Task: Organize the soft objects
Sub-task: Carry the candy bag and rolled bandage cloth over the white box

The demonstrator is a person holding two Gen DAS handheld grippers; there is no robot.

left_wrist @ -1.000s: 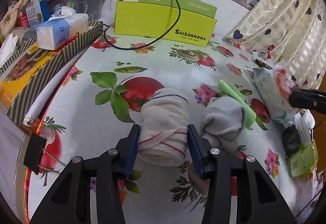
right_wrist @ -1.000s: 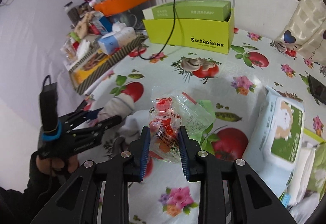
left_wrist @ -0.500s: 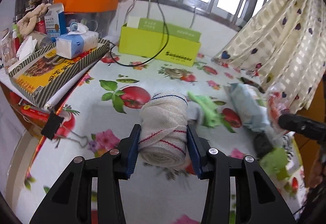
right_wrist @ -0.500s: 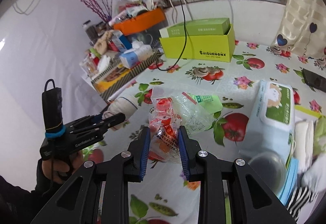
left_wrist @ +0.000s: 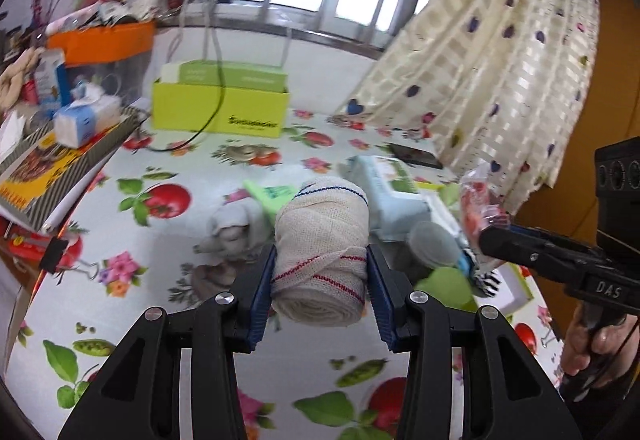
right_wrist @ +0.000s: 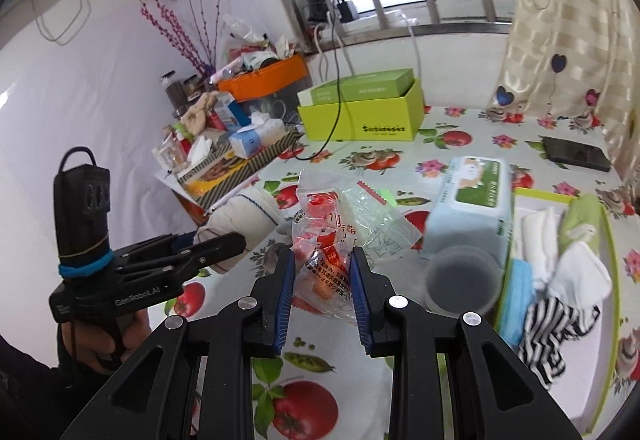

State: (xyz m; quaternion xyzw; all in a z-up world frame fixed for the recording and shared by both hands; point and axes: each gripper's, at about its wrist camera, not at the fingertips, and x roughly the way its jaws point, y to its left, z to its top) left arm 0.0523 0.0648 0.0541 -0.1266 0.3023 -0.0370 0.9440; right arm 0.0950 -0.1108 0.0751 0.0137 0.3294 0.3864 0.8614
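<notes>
Both loads hang above the desk (right_wrist: 472, 155): the left gripper (left_wrist: 322, 282) has its jaws spread wide and pressed on a rolled bandage (left_wrist: 322, 248), and the right gripper (right_wrist: 322, 276) has its jaws narrow, pinching a crinkly plastic packet (right_wrist: 328, 240). Carry them level toward the white tray (right_wrist: 600, 368) at the near right, where socks (right_wrist: 576, 276) already lie; that looks like the target, though blur there hides its edges. The flowered tablecloth is cluttered; a yellow box (right_wrist: 360, 119) sits far under the window.

"GenRobot.AI" marks the left tool (right_wrist: 224, 246); "DAS" marks the right tool (left_wrist: 494, 236).
</notes>
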